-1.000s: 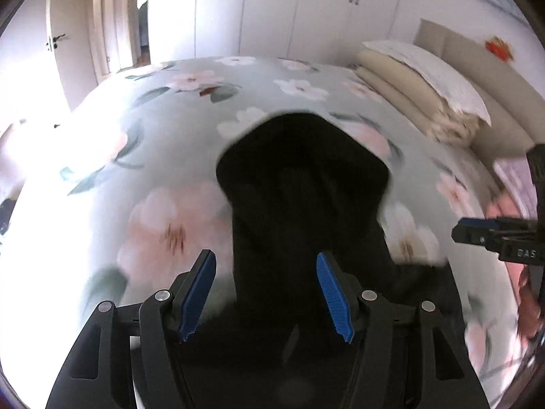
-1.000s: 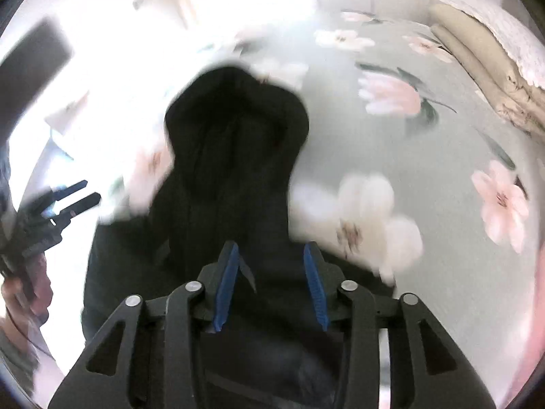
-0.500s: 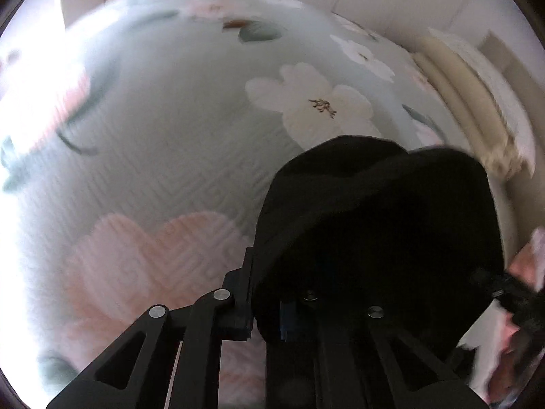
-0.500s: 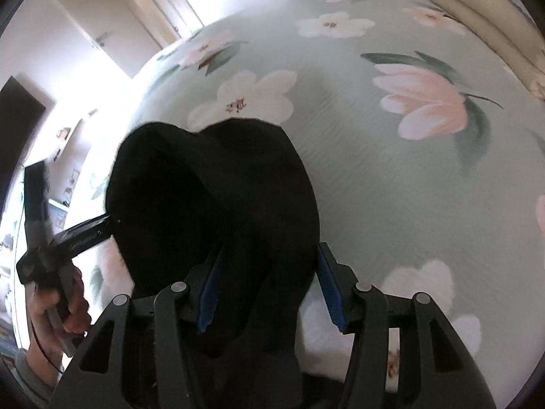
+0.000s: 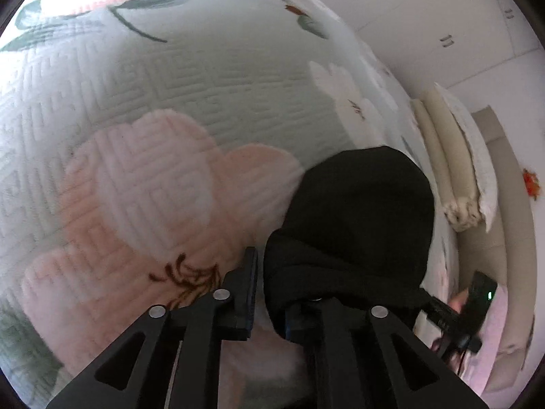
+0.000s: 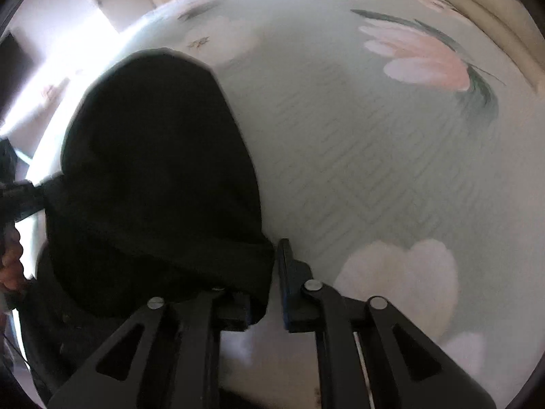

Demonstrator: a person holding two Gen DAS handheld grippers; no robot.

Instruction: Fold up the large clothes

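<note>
Now both hand-held grippers clamp black garment [image 5: 357, 211] (hood).

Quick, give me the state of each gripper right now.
Left gripper: closed on the black garment; jaws just eased slightly.
Right gripper: just closed, gripping the same black garment.

We see a pale green quilted bedspread [image 5: 177, 78] filling most of both views, printed with large blossoms: a pink flower [image 5: 143, 204] at eight o'clock in the left wrist view, a white flower [image 5: 344, 88] toward one o'clock. In the right wrist view a pink bloom [image 6: 425, 54] sits at two o'clock and a white flower [image 6: 402, 279] at five. Folded beige bedding [image 5: 453, 167] lies at three o'clock, with white wardrobe doors [image 5: 425, 17] behind at one.
</note>
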